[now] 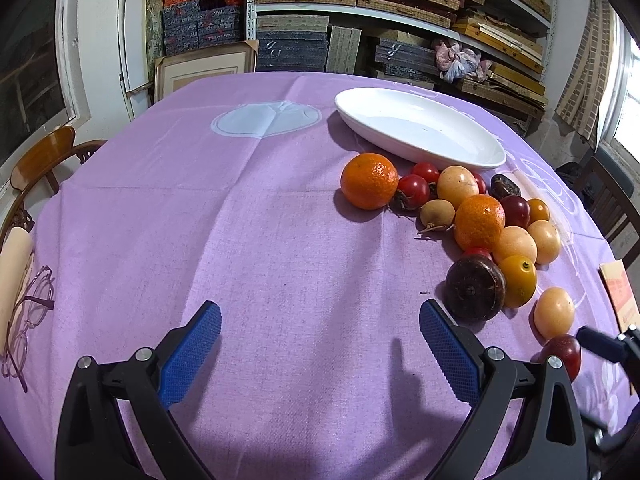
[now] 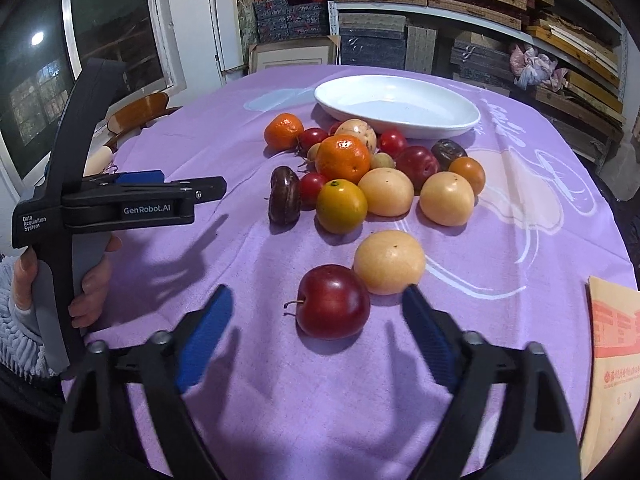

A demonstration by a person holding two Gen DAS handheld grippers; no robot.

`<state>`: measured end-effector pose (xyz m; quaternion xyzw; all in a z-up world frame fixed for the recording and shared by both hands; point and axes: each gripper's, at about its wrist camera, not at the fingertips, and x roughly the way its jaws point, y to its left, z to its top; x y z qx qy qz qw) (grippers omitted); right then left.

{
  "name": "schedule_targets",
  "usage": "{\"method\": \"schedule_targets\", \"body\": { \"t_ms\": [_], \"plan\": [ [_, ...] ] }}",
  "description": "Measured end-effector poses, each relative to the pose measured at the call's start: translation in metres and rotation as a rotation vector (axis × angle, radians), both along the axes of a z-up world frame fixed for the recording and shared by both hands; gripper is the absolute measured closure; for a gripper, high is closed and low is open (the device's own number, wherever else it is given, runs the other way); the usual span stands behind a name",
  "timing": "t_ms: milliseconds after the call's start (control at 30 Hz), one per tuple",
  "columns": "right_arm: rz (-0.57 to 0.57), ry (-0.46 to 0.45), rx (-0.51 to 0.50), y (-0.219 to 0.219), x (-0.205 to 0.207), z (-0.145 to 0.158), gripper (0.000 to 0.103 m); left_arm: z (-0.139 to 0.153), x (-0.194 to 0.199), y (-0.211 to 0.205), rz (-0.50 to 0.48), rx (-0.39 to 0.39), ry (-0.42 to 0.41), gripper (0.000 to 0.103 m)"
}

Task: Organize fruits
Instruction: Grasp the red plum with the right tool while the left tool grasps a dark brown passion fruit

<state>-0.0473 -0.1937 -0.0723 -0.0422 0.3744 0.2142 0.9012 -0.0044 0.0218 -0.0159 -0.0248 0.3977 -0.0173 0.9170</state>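
Note:
A pile of fruit lies on the purple tablecloth: two oranges (image 2: 343, 159), small red tomatoes (image 2: 313, 139), several pale yellow round fruits (image 2: 385, 191) and a dark brown fruit (image 2: 284, 195). Behind the pile stands an empty white oval plate (image 2: 400, 130). My right gripper (image 2: 318, 292) is open around a dark red plum (image 2: 333, 302), with a gap on each side between the blue pads and the fruit. A pale yellow fruit (image 2: 389, 262) touches the plum's far right side. My left gripper (image 1: 320, 308) is open over bare cloth, left of the pile.
Glasses (image 1: 32, 312) and a rolled item lie at the table's left edge. A tan paper envelope (image 2: 612, 360) lies at the right edge. Wooden chairs (image 1: 44, 156) stand around the table, and shelves of boxes fill the back wall. A hand (image 2: 92, 288) holds the left gripper's handle.

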Motion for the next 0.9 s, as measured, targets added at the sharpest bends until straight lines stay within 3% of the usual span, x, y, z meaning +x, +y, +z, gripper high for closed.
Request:
{"method": "schedule_targets", "body": {
  "t_ms": [100,300,500,700,900],
  "plan": [
    [0.000,0.017,-0.006,0.001,0.004,-0.006,0.047,0.000,0.000,0.000,-0.003,-0.003,0.000,0.003],
    [0.003,0.021,0.003,0.000,0.007,-0.008,0.064,0.000,0.000,-0.002,-0.009,-0.003,0.000,0.003],
    [0.011,-0.020,0.010,-0.008,0.003,0.001,0.065,0.001,-0.002,-0.006,-0.050,-0.025,-0.008,0.003],
    [-0.118,-0.096,0.106,-0.066,0.014,0.029,0.064,0.006,-0.004,-0.038,-0.191,-0.011,0.000,0.003],
    [-0.193,-0.107,0.140,-0.099,0.026,0.025,0.064,0.007,0.005,-0.069,-0.258,0.003,0.010,0.003]
  ]
}}
